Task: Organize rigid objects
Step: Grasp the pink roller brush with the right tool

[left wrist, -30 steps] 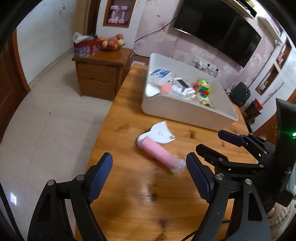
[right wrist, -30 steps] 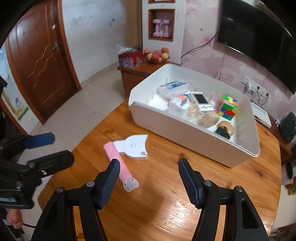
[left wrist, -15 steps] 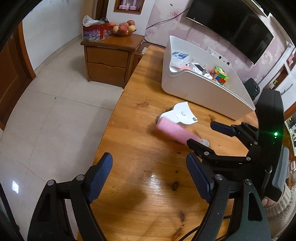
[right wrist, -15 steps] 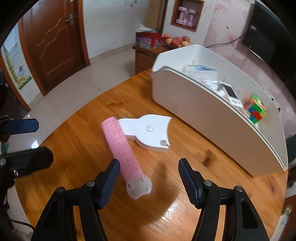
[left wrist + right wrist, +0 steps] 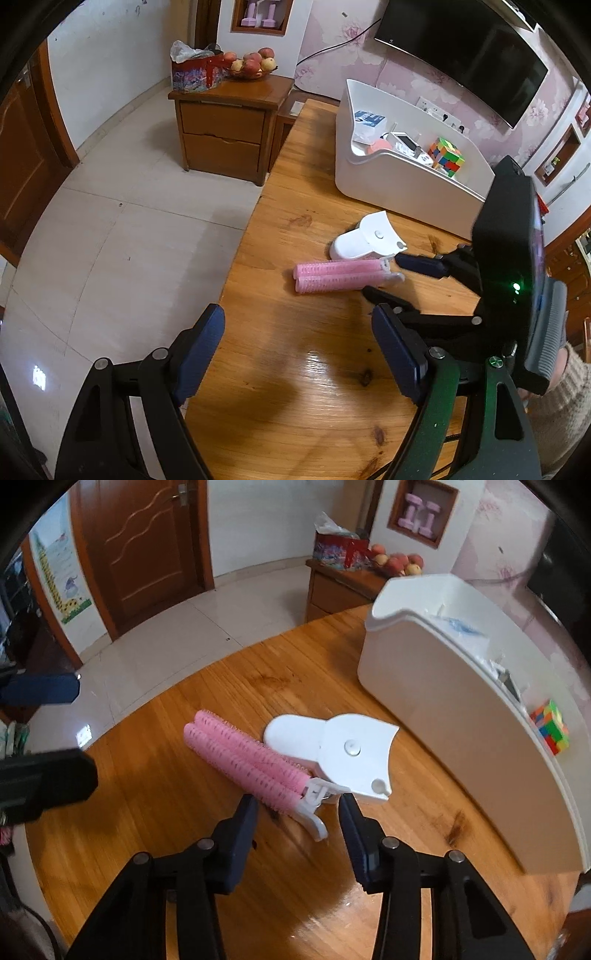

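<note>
The right claw (image 5: 297,805), jaws just narrowing around the white clip end of the pink bristly double-roller hair curler (image 5: 251,762), should squeeze squarely there; the left claw (image 5: 295,354) hangs wide, empty.

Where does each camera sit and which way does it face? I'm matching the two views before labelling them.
Left wrist: on the left gripper, angled down across the wooden table toward the pink hair roller clip; shows its open blue-padded fingers, the right gripper and a knit sleeve.
Right wrist: on the right gripper, low over the clip, jaws just closing around its white end, pads not yet pressing; left gripper's fingers at the edge.
Shared: clip, white plastic holder, white bin, Rubik's cube.
</note>
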{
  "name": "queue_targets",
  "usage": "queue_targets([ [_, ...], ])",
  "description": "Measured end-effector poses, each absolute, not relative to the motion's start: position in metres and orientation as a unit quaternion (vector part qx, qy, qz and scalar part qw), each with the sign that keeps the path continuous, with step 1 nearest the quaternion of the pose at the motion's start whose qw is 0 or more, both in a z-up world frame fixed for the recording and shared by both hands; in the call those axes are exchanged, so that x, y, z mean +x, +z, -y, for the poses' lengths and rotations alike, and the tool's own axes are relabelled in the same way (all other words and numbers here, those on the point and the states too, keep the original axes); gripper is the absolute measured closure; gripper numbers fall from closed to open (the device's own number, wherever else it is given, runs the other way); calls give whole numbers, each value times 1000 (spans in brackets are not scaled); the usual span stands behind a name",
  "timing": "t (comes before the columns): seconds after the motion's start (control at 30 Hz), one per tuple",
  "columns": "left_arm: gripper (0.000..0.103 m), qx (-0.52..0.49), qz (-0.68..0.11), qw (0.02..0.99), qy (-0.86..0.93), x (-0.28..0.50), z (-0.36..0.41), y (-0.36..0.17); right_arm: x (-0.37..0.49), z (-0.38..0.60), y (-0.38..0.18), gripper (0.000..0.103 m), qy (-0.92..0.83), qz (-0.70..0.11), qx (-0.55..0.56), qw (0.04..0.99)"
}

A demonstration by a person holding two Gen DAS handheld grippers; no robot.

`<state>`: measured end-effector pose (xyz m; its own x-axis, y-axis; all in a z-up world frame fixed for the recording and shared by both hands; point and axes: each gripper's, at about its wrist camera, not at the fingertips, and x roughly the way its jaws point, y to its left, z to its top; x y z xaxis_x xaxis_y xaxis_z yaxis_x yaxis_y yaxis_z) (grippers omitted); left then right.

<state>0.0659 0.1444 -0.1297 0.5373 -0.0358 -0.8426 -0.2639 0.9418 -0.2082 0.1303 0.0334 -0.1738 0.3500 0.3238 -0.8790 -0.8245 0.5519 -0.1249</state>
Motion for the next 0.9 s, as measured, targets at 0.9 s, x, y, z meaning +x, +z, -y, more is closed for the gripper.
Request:
queue_targets([
  [0.9,18,-138,-494,858,33,60,-131,-132,105,-63,-172,73,475,-359,-431,678],
])
